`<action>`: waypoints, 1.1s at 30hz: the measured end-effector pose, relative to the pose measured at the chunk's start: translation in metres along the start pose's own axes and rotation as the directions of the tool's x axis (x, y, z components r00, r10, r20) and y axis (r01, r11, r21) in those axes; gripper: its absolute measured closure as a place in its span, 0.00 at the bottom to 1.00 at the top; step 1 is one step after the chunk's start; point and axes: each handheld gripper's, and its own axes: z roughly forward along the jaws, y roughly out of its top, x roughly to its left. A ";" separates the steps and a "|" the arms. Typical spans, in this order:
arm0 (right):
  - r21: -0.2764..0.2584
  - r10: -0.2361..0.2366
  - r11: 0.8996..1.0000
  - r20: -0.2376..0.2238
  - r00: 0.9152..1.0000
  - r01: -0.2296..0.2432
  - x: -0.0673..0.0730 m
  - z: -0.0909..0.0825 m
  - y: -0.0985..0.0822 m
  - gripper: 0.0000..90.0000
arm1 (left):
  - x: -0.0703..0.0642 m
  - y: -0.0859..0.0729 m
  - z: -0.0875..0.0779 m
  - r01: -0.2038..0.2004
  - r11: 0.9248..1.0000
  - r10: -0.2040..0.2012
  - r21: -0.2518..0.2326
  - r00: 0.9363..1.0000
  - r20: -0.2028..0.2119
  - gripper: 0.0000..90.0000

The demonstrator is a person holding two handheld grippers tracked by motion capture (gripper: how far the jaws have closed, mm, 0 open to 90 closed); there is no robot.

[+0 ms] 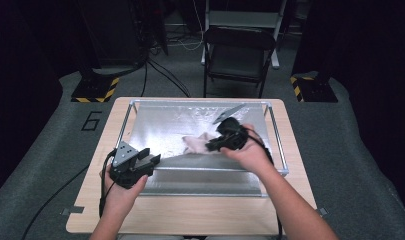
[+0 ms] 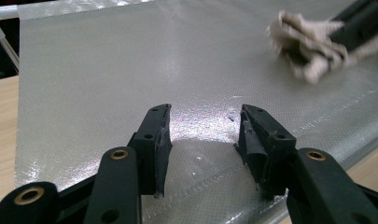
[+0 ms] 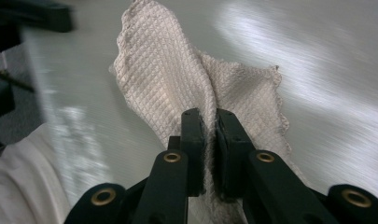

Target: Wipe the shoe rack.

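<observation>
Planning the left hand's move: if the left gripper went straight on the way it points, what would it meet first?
Probably the silvery sheet ahead of the open left gripper; the cloth lies off to one side, though depth is unclear.

Left claw (image 1: 149, 161) jaws half apart, nothing between; right claw (image 1: 213, 145) jaws clamped together, forearm reaching forward.

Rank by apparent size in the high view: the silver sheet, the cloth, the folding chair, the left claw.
1. silver sheet
2. folding chair, though it stands farther off
3 and 4. left claw and cloth: look alike, and the right claw hides part of the cloth.
</observation>
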 end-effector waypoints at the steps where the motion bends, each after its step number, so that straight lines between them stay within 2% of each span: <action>1: -0.006 -0.032 0.999 0.015 0.999 0.032 0.011 0.004 0.003 0.91 | 0.000 0.000 0.000 -0.001 1.000 0.001 0.002 1.000 0.000 0.59; 2: -0.003 -0.084 0.996 0.022 0.996 0.084 0.020 0.007 0.005 0.91 | 0.000 0.000 -0.001 0.000 1.000 0.000 0.003 1.000 0.000 0.59; 4: 0.001 -0.194 0.981 0.031 0.980 0.194 0.039 0.012 0.010 0.91 | 0.001 0.000 -0.002 -0.003 1.000 0.003 0.002 1.000 -0.002 0.59; 5: -0.001 -0.220 0.975 0.038 0.975 0.220 0.040 0.013 0.010 0.91 | 0.002 0.000 -0.002 -0.004 1.000 0.004 0.003 1.000 0.007 0.59; 6: 0.005 -0.224 0.975 0.030 0.974 0.224 0.039 0.011 0.010 0.91 | 0.002 -0.001 -0.002 0.001 1.000 -0.001 -0.002 1.000 0.006 0.60; 8: 0.008 -0.198 0.980 0.009 0.980 0.198 0.029 0.006 0.006 0.91 | 0.003 -0.002 -0.002 -0.002 1.000 0.002 -0.006 1.000 0.009 0.60; 10: 0.025 -0.180 0.984 0.065 0.982 0.179 0.014 -0.003 -0.002 0.91 | 0.003 -0.001 -0.002 -0.002 1.000 0.002 -0.005 1.000 0.009 0.60; 11: 0.037 -0.171 0.985 0.124 0.977 0.168 0.003 -0.011 -0.008 0.91 | 0.003 -0.001 -0.002 0.000 1.000 0.000 -0.003 1.000 0.009 0.60; 13: 0.051 -0.142 0.990 0.168 0.976 0.135 -0.017 -0.025 -0.019 0.91 | 0.003 -0.001 -0.002 -0.001 1.000 0.001 -0.002 1.000 0.008 0.60; 14: 0.044 -0.111 0.994 0.160 0.981 0.105 -0.029 -0.034 -0.026 0.91 | 0.004 -0.001 -0.002 -0.001 1.000 0.001 -0.002 1.000 0.009 0.60; 15: 0.041 -0.103 0.994 0.137 0.985 0.098 -0.042 -0.042 -0.034 0.91 | 0.003 -0.001 -0.002 0.000 1.000 0.000 -0.002 1.000 0.008 0.60; 16: 0.025 -0.052 0.999 0.134 0.990 0.049 -0.050 -0.049 -0.040 0.91 | 0.003 -0.001 -0.002 -0.004 1.000 0.004 -0.003 1.000 0.006 0.60; 17: 0.012 -0.040 0.999 0.116 0.992 0.039 -0.056 -0.054 -0.045 0.91 | 0.003 0.000 -0.002 -0.001 1.000 0.001 -0.001 1.000 0.005 0.60; 18: 0.006 -0.030 1.000 0.103 0.994 0.029 -0.057 -0.057 -0.047 0.91 | 0.002 0.000 -0.002 0.003 1.000 -0.003 0.002 1.000 0.005 0.60; 19: 0.006 -0.059 0.998 0.110 0.992 0.059 -0.055 -0.056 -0.047 0.91 | 0.002 0.000 -0.001 0.007 1.000 -0.007 0.004 1.000 0.002 0.60; 20: 0.018 -0.071 0.997 0.126 0.989 0.069 -0.049 -0.053 -0.046 0.91 | 0.001 0.000 -0.001 0.005 1.000 -0.005 0.006 1.000 0.002 0.60; 21: 0.023 -0.100 0.995 0.102 0.990 0.098 -0.043 -0.050 -0.043 0.91 | 0.001 0.000 -0.001 0.002 1.000 -0.002 0.001 1.000 -0.003 0.60; 22: 0.012 -0.104 0.995 0.057 0.993 0.104 -0.036 -0.045 -0.038 0.92 | 0.000 0.001 -0.001 0.001 1.000 -0.001 0.005 1.000 -0.005 0.60; 23: 0.008 -0.126 0.992 0.008 0.992 0.126 -0.026 -0.038 -0.033 0.92 | 0.000 0.001 0.000 -0.002 1.000 0.002 0.006 1.000 -0.008 0.60; 24: -0.003 -0.154 0.988 -0.015 0.988 0.154 -0.014 -0.031 -0.028 0.92 | 0.000 0.001 -0.001 -0.003 1.000 0.003 0.006 1.000 -0.008 0.60; 25: -0.019 -0.198 0.980 -0.063 0.978 0.197 0.000 -0.022 -0.022 0.92 | 0.000 0.001 -0.001 -0.003 1.000 0.003 0.006 1.000 -0.007 0.60; 26: -0.024 -0.208 0.978 -0.094 0.974 0.207 0.009 -0.018 -0.018 0.92 | 0.001 0.001 -0.001 -0.005 1.000 0.005 0.007 1.000 -0.007 0.60; 27: -0.026 -0.246 0.969 -0.108 0.963 0.245 0.019 -0.014 -0.014 0.92 | 0.001 0.000 -0.002 -0.009 1.000 0.009 0.006 1.000 -0.016 0.60; 28: -0.033 -0.266 0.964 -0.092 0.960 0.264 0.027 -0.011 -0.011 0.92 | 0.002 0.000 -0.003 -0.010 1.000 0.010 0.010 1.000 -0.025 0.61; 29: -0.024 -0.285 0.958 -0.085 0.955 0.284 0.030 -0.010 -0.009 0.92 | 0.004 -0.001 -0.003 -0.003 1.000 0.003 0.005 1.000 -0.017 0.61; 31: -0.015 -0.273 0.962 -0.076 0.959 0.273 0.025 -0.011 -0.010 0.92 | 0.005 -0.001 -0.003 -0.003 1.000 0.003 0.003 1.000 -0.010 0.61; 32: 0.008 -0.269 0.963 -0.061 0.961 0.270 0.020 -0.014 -0.011 0.92 | 0.005 -0.001 -0.003 -0.005 1.000 0.005 0.002 1.000 -0.012 0.61; 33: 0.022 -0.250 0.968 -0.042 0.967 0.251 0.013 -0.018 -0.015 0.92 | 0.004 -0.001 -0.003 -0.006 1.000 0.006 0.001 1.000 -0.016 0.61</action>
